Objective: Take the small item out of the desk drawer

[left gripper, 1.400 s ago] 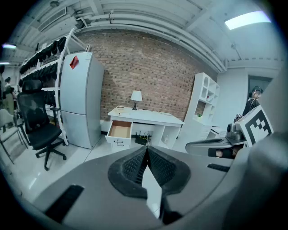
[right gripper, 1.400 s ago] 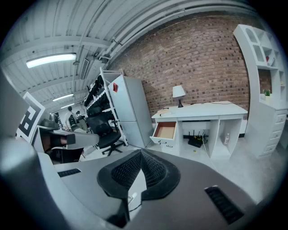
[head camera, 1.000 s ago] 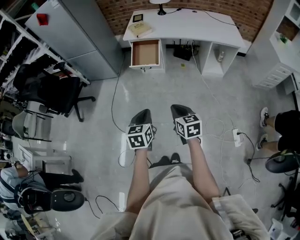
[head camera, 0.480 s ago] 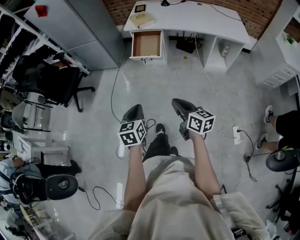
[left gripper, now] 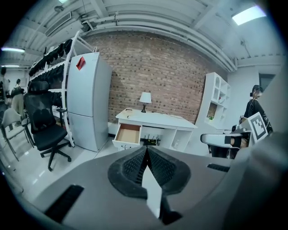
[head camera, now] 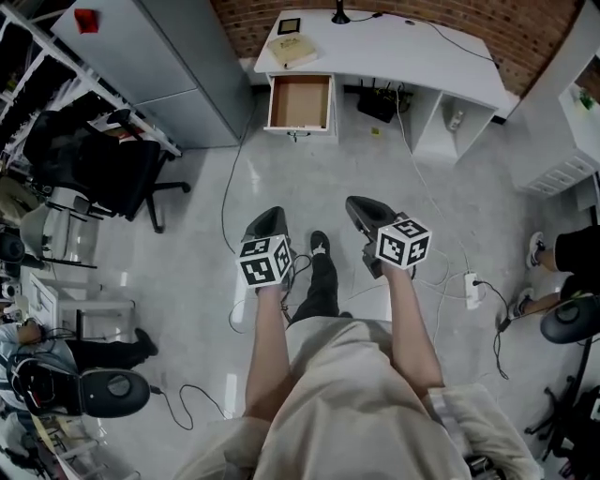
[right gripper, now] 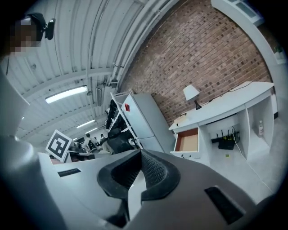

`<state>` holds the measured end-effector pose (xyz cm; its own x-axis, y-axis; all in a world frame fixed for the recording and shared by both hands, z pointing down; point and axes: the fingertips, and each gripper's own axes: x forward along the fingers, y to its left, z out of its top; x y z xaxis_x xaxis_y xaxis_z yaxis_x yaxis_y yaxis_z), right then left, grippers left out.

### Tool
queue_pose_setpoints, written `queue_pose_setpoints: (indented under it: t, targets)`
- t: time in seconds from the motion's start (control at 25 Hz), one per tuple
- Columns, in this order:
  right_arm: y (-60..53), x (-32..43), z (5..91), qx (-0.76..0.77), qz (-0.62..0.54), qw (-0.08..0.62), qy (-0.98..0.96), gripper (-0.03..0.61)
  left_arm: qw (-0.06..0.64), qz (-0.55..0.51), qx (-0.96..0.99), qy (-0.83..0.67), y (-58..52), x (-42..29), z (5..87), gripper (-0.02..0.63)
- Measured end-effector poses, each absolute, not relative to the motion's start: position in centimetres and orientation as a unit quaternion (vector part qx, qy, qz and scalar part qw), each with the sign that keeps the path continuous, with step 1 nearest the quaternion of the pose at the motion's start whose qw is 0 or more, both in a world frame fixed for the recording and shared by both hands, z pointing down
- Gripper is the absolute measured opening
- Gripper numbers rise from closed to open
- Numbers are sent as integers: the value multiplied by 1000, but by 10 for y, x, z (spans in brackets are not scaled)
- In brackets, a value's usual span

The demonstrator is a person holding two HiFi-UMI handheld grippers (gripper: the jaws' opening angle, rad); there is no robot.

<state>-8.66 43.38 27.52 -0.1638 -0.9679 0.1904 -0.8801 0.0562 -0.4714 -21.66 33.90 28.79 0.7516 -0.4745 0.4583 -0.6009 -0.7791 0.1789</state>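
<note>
The white desk (head camera: 394, 52) stands against the brick wall far ahead, its left drawer (head camera: 300, 101) pulled open. I see only the drawer's bare brown bottom; no small item shows inside from here. My left gripper (head camera: 272, 216) and right gripper (head camera: 357, 204) hang side by side over the grey floor, well short of the desk, both pointing toward it. The left gripper (left gripper: 146, 149) has its jaws pressed together with nothing between them, the drawer (left gripper: 128, 133) beyond. The right gripper (right gripper: 141, 153) is likewise shut and empty, with the drawer (right gripper: 187, 140) in the distance.
A yellowish pad (head camera: 292, 52), a small dark frame (head camera: 290, 25) and a lamp base (head camera: 339, 15) sit on the desk. A grey tall cabinet (head camera: 178, 66) and black office chair (head camera: 103, 173) stand left. Cables and a power strip (head camera: 472, 291) lie on the floor; a person's legs (head camera: 562, 253) show right.
The person has taken a step, one foot now forward between the grippers. Both grippers stayed shut and shifted slightly; the right one's marker cube turned.
</note>
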Motion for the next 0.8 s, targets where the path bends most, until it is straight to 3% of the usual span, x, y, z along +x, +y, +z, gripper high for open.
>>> queue_pose_setpoints:
  t: [0.8]
  targets:
    - [268, 56, 270, -700, -240, 75, 668, 25, 175, 145, 952, -205, 161, -48, 267, 15]
